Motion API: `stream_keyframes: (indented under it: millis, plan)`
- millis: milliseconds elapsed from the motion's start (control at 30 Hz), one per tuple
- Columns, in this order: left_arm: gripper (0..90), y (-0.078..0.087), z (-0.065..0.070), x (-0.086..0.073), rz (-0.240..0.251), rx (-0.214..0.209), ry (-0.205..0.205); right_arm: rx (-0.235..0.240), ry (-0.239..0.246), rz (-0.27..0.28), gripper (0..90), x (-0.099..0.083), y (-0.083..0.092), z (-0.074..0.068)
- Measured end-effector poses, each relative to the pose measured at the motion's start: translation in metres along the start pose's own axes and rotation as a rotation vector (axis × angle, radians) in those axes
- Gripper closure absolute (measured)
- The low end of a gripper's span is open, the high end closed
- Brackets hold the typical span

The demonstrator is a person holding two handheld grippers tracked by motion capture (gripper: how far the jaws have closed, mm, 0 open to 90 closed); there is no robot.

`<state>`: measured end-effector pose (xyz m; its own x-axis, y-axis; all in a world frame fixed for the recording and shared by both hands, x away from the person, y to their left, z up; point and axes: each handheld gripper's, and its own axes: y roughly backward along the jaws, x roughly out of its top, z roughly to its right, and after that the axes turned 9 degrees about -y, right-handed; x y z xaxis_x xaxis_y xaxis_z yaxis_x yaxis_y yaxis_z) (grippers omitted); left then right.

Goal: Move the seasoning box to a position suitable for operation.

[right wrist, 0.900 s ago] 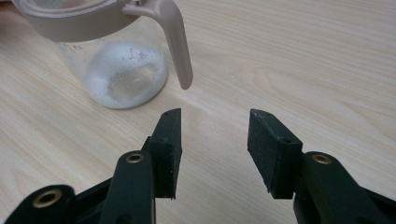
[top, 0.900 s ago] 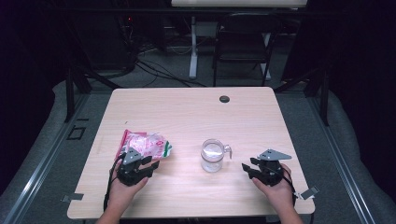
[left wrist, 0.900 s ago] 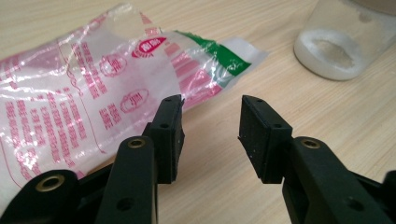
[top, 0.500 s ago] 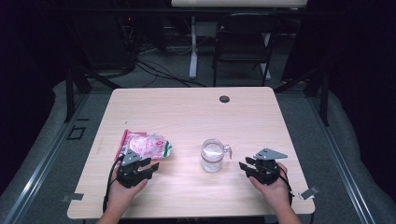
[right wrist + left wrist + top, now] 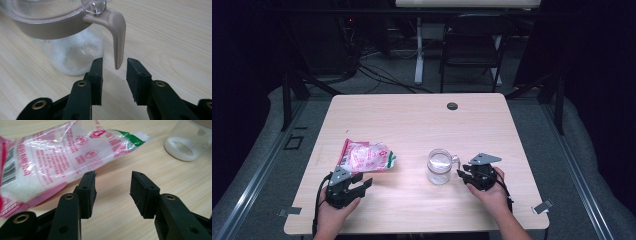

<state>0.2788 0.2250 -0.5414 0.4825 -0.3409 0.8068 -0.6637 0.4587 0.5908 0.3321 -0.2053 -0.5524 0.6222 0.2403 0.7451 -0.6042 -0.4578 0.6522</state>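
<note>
High view: the jar point(image 5: 439, 166) stands at lower centre of the desk point(image 5: 422, 120), its handle turned toward the right claw point(image 5: 468, 174), which sits just beside it. The sugar bag point(image 5: 364, 156) lies at lower left, just above the left claw point(image 5: 358, 183). A knock from the right claw could be expected to slide or tip the jar, since nothing steadies it.

Left gripper view: the jaws are seen part-open with nothing between them; the bag lies at upper left, its edge just beyond the left pad, and the jar is seen at upper right. A pinch on the loose film alone could let the bag slump and spill.

Right gripper view: the jaws stand part-open, the tip of the beige handle point(image 5: 117, 37) hanging just above the gap, untouched. A closing on that narrow tip might slip off.
</note>
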Motion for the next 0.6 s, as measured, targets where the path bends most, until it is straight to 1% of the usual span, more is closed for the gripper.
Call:
stream_keyframes:
  millis: [33,100,167,200,233,267,333,400,567,600]
  plan:
    - [55.7,0.002,-0.001,-0.001,0.001,0.006,0.006,-0.003,0.006,-0.007,67.3,0.002,-0.003,0.0]
    - [56.1,0.006,-0.002,-0.004,0.004,0.016,0.018,0.001,-0.003,-0.012,67.9,0.004,-0.008,-0.001]
    - [56.2,0.01,-0.004,-0.007,0.008,0.028,0.033,0.003,-0.024,-0.02,69.4,0.007,-0.016,0.0]
    - [56.2,0.012,-0.005,-0.008,0.004,0.03,0.034,0.003,-0.024,-0.02,69.4,0.007,-0.016,0.0]
    - [56.4,0.014,-0.006,-0.009,0.007,0.033,0.044,0.002,-0.036,-0.028,70.4,0.009,-0.019,0.001]
    - [56.4,0.016,-0.007,-0.011,0.011,0.041,0.053,0.006,-0.036,-0.031,70.8,0.01,-0.02,0.001]
    - [56.5,0.018,-0.008,-0.013,0.009,0.044,0.065,0.002,-0.039,-0.033,71.4,0.011,-0.023,0.001]
    - [56.9,0.019,-0.009,-0.014,0.011,0.045,0.068,-0.003,-0.031,-0.04,72.4,0.013,-0.026,0.001]
    - [57.6,0.022,-0.009,-0.017,0.003,0.047,0.073,-0.011,-0.03,-0.056,74.6,0.014,-0.03,0.002]
    - [57.6,0.023,-0.009,-0.017,0.007,0.051,0.077,-0.011,-0.029,-0.057,74.9,0.014,-0.031,0.002]
